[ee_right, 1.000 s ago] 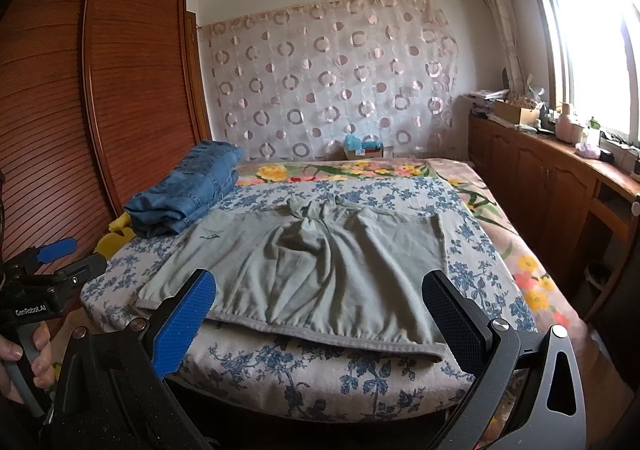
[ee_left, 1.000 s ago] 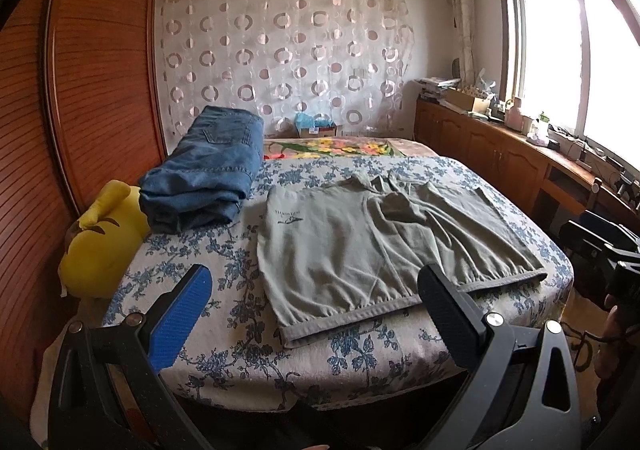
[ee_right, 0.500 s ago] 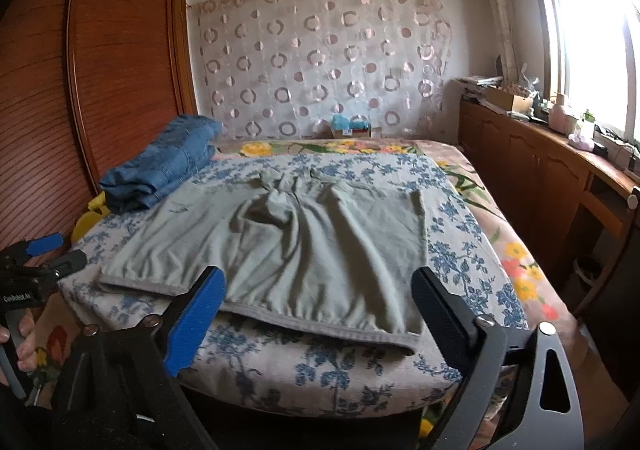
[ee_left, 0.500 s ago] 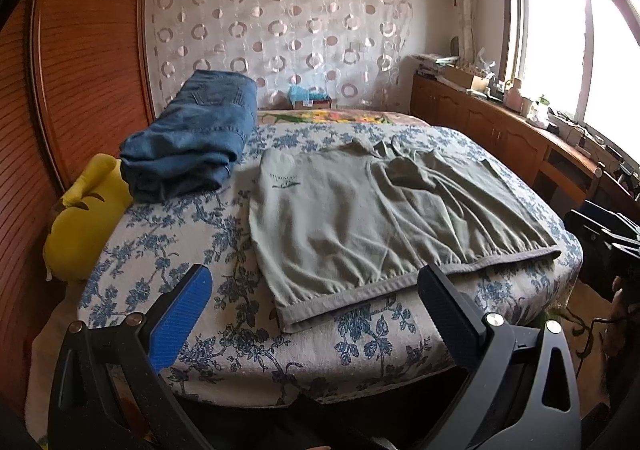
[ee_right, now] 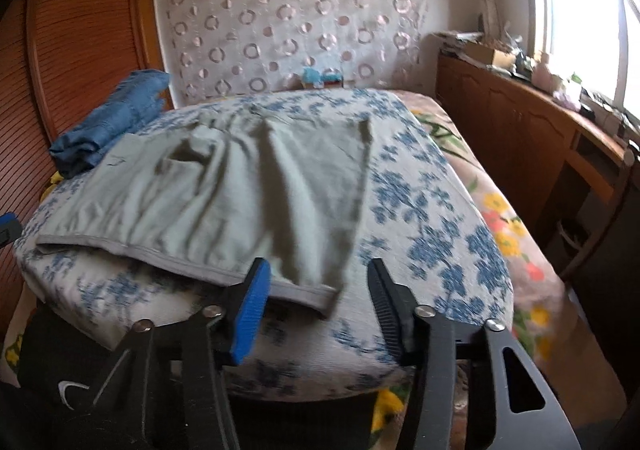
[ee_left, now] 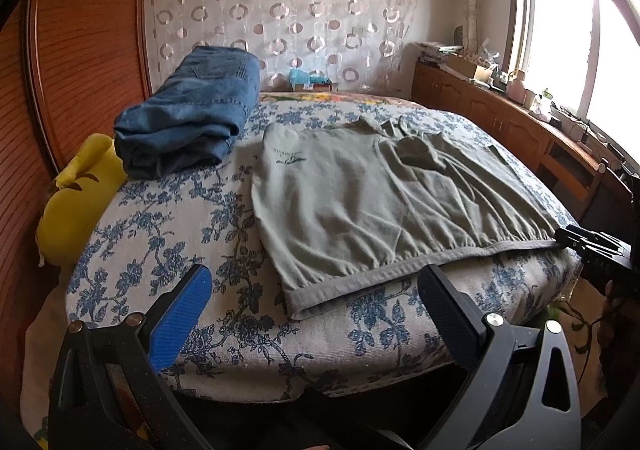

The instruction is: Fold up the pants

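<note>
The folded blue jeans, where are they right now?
In both views the folded blue jeans lie at the bed's far left, beside the grey pants, above a yellow cushion.

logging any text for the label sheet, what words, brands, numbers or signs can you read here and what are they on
Nothing here reads clearly.
Dark printed wording with a small emblem on the grey-green pants, near one far corner: too small and blurred to read.
The same print in the right wrist view: only a smudge.
White swoosh-shaped mark, no letters, on dark fabric at the lower left of the right wrist view.
</note>
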The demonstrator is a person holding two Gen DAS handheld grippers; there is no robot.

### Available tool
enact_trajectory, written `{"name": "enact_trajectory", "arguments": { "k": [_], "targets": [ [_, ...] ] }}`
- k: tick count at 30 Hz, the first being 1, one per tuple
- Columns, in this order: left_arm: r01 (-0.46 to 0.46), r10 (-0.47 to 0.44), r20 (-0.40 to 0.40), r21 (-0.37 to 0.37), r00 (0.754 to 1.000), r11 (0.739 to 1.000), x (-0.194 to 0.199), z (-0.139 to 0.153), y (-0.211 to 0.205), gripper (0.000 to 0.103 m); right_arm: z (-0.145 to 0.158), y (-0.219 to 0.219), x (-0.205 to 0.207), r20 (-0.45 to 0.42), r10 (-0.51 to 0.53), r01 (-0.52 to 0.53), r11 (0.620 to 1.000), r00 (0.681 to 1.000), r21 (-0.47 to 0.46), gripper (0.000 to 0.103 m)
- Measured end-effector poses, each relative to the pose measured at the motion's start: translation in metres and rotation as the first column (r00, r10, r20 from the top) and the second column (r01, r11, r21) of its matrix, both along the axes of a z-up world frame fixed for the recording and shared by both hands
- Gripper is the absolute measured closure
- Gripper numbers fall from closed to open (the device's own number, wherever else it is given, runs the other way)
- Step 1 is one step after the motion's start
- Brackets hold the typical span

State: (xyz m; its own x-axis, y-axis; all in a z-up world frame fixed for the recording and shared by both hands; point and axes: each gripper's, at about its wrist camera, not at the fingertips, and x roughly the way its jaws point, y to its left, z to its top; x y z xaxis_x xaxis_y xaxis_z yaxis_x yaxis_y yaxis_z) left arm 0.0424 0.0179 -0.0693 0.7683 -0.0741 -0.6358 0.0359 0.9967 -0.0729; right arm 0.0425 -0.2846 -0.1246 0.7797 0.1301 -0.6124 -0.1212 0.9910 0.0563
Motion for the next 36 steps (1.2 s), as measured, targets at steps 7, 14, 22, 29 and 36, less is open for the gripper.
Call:
{"name": "enact_trajectory", "arguments": {
  "k": [7, 14, 22, 29, 36],
  "targets": [
    [-0.027, 0.026, -0.037, -0.025, 0.999, 0.999, 0.005, -0.01, 0.012, 0.0, 0.014, 0.006, -0.022, -0.013, 0.043, -0.042, 0.999, 0.999, 0.018, 0.089],
    [-0.06, 0.058, -0.055, -0.039, 0.997, 0.997, 0.007, -0.017, 0.023, 0.0, 0.02, 0.0, -0.043, 0.013, 0.039, -0.039, 0.999, 0.999, 0.014, 0.096],
    [-0.038, 0.034, -0.059, -0.068, 0.998, 0.997, 0.014, -0.018, 0.029, 0.018, 0.021, -0.013, -0.056, 0.063, 0.027, -0.028, 0.999, 0.998, 0.028, 0.084],
    [-0.002, -0.012, -0.109, -0.125, 0.994, 0.992, 0.02, -0.026, 0.025, 0.056, 0.018, -0.01, -0.064, 0.092, 0.021, -0.024, 0.999, 0.996, 0.033, 0.073],
    [0.03, -0.045, -0.136, -0.111, 0.99, 0.993, 0.025, -0.028, 0.015, 0.062, 0.018, -0.002, -0.043, 0.074, 0.051, -0.055, 0.997, 0.996, 0.05, 0.053]
  ]
}}
